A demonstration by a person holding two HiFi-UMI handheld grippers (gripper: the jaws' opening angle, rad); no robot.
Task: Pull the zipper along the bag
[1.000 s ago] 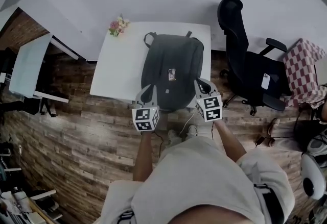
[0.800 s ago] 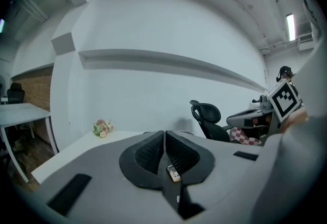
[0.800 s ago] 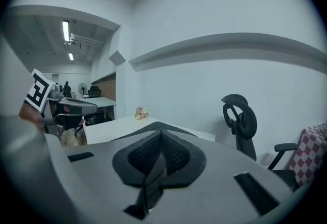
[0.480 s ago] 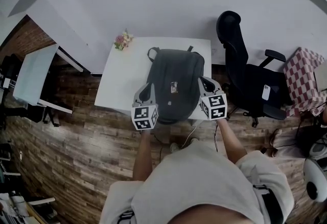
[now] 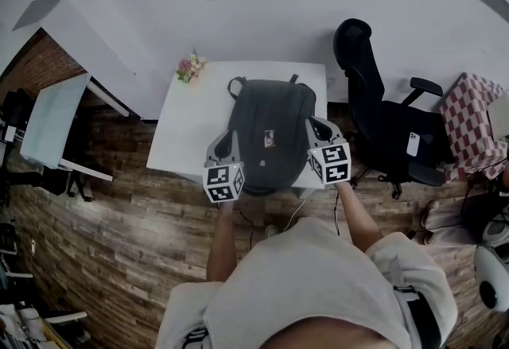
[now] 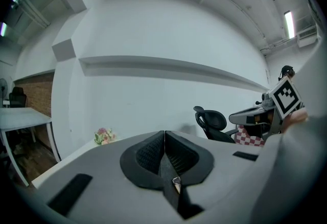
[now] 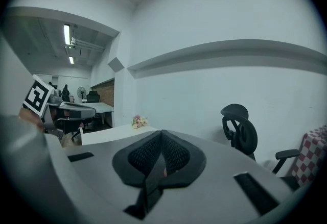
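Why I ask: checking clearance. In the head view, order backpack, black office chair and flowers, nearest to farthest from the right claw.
1. Backpack, just left of the right claw.
2. Black office chair, to its right.
3. Flowers, far left corner of the table.

Office: white desk (image 5: 191, 123), black swivel chair (image 5: 383, 126)

Backpack (image 5: 266, 129) blocks table (image 5: 191, 125) centre; left side bare.

One bag (image 5: 266, 133) and one small bunch of flowers (image 5: 191, 67) are being carried by one white tabletop (image 5: 187, 129). Two grippers, the left gripper (image 5: 231, 137) and the right gripper (image 5: 316, 126), are being held. One black office chair (image 5: 382, 125) is being shown beside.
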